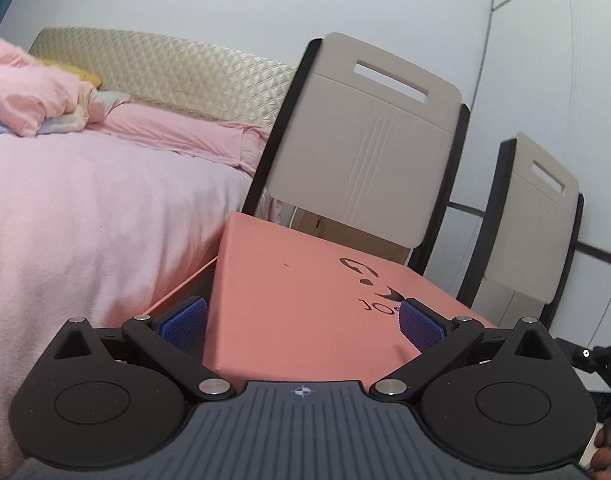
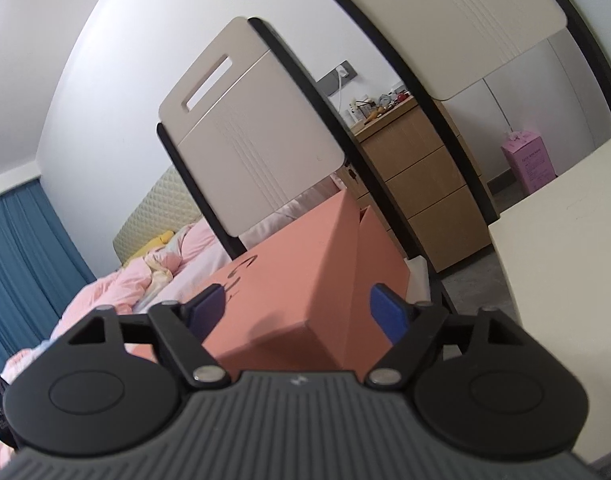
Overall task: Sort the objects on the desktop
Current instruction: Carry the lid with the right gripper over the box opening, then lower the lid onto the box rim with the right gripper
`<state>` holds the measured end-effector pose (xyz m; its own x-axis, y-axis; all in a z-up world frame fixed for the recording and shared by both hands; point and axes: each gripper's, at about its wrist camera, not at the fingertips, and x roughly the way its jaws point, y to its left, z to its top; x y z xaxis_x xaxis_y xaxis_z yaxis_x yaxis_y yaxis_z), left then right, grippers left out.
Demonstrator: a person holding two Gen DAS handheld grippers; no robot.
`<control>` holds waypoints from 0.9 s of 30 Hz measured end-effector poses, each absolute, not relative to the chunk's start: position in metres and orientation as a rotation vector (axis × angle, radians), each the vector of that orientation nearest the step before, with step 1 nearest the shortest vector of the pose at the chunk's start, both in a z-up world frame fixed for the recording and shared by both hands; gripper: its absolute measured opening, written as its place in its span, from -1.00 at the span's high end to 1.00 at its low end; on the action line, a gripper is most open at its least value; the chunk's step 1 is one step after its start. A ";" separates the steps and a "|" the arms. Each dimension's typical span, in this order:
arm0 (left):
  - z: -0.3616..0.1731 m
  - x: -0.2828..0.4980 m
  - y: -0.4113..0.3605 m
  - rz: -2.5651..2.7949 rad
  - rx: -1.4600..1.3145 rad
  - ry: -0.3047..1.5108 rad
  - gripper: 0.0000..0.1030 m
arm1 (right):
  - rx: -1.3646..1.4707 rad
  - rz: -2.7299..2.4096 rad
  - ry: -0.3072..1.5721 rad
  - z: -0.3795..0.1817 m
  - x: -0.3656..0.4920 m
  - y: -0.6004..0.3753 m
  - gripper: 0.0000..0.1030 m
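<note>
2 grippers frame the pink box (image 1: 305,300) at lower centre of each view, the left gripper (image 1: 303,326) spread wide around it, the right gripper (image 2: 301,310) half spread, neither visibly pinching it.

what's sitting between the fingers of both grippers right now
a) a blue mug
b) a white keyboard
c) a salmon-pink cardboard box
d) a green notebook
c: both wrist views show the salmon-pink box between the blue pads, filling the gap of the left gripper, and a corner of it pointing into the right gripper, with dark lettering on its top face.
</note>
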<state>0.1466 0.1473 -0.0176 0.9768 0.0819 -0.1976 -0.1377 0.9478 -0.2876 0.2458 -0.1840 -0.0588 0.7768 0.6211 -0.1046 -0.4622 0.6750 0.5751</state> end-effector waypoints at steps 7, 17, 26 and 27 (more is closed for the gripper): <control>-0.020 0.155 0.146 0.211 -0.215 0.187 -0.99 | 0.494 0.625 0.316 -0.055 0.236 -0.167 0.08; -0.016 0.168 0.170 0.316 -0.181 0.205 -0.99 | 0.403 0.684 0.293 -0.049 0.220 -0.133 0.09; -0.023 0.193 0.165 0.242 -0.135 0.300 -0.99 | 0.407 0.648 0.313 -0.055 0.231 -0.135 0.10; -0.024 0.195 0.163 0.233 -0.126 0.309 -0.99 | 0.415 0.638 0.330 -0.057 0.234 -0.137 0.10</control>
<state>0.1953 0.1631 -0.0238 0.9260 0.2076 -0.3152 -0.2461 0.9653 -0.0873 0.2340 -0.1367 -0.0570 0.7561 0.6323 -0.1689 -0.5030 0.7266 0.4681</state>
